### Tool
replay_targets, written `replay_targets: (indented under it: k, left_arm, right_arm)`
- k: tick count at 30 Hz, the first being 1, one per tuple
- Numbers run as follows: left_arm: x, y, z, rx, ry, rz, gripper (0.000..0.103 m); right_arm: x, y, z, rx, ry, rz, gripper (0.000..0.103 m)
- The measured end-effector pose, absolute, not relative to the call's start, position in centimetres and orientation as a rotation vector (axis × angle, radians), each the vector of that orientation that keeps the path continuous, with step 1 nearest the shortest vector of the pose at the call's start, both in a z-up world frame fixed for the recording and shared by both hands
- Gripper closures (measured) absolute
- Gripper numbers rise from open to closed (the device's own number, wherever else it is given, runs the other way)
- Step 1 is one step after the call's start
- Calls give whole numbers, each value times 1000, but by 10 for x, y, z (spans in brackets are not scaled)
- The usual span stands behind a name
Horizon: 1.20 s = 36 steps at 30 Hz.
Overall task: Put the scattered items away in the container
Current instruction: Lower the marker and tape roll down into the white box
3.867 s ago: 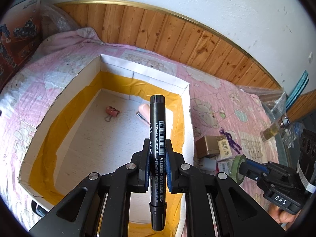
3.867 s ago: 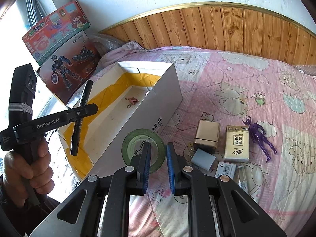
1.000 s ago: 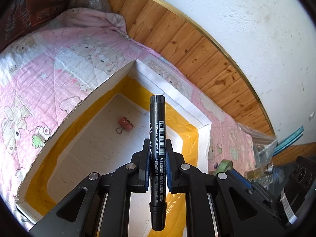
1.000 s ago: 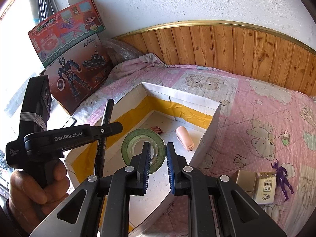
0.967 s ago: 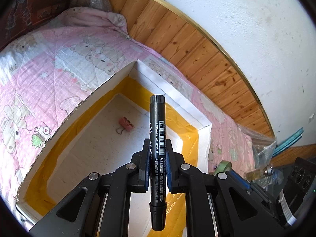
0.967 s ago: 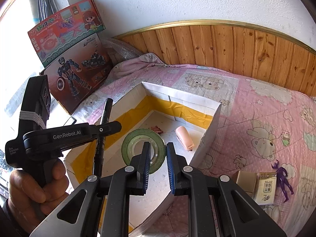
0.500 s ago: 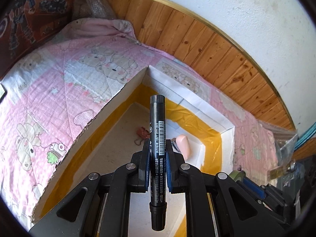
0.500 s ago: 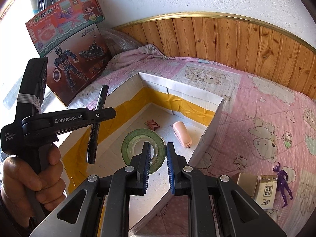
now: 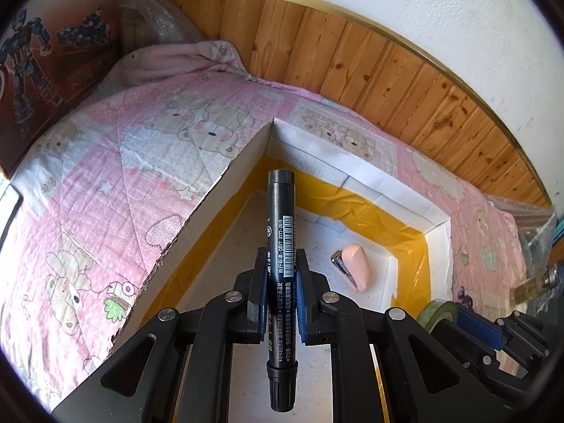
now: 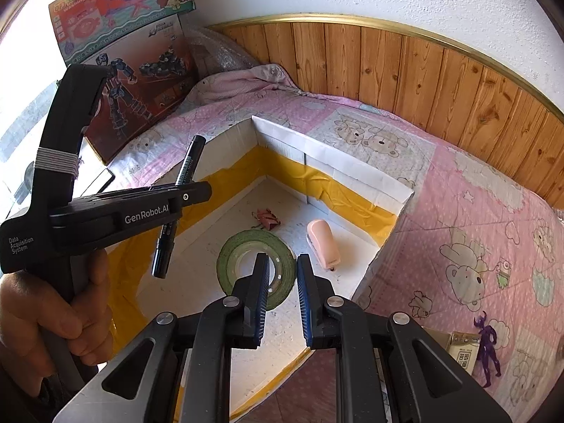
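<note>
My left gripper is shut on a black marker, held upright over the white cardboard box lined with yellow tape. From the right wrist view a hand holds that gripper with the marker above the box's left side. My right gripper is shut on the rim of a green tape roll, one finger inside its hole, above the box floor. On that floor lie a pink stapler and a red binder clip; the marker hides the clip in the left wrist view.
The box sits on a pink quilt against a wooden headboard. Toy boxes lean at the far left. A purple figurine and a small printed packet lie right of the box. A small bottle lies further right.
Both grippers have drifted further over the box and slightly lower, turning a little. The marker and the tape roll stay gripped. The binder clip has slid behind the marker in the left view.
</note>
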<state>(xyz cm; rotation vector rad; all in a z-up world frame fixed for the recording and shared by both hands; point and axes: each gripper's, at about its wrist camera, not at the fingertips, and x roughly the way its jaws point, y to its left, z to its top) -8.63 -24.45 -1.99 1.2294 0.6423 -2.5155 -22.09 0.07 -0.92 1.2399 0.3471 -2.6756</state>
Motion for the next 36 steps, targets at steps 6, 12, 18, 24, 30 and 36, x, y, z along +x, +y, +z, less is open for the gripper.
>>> replay_targets:
  k: [6,12,18,24,30,36]
  left_arm:
    - [-94,-240,-23,1249,649,-2525,90]
    - [-99,-245,-29,1279,703,-2519,90]
    - [-97,-249,-41,1340,997,-2529,90]
    - [-101,-234,-54,1416,1180,-2510,90]
    - [-104,-238,-63,1413,1289,-2455,90]
    - [-115,-238,-72,1412,1322,-2419,90]
  right_arm:
    - [-229,-5,-9,1290,391,-2661,86]
    - [-236,-11,-9,1326,408,-2655,86]
    - [-245,-12,-12,1387,349,-2642,86]
    - [-257,-6,-16,1453,384,-2658,86]
    - [-263,-9,-26,1514,507,-2588,86]
    - [-268,-14,-36,1570,688,-2519,86]
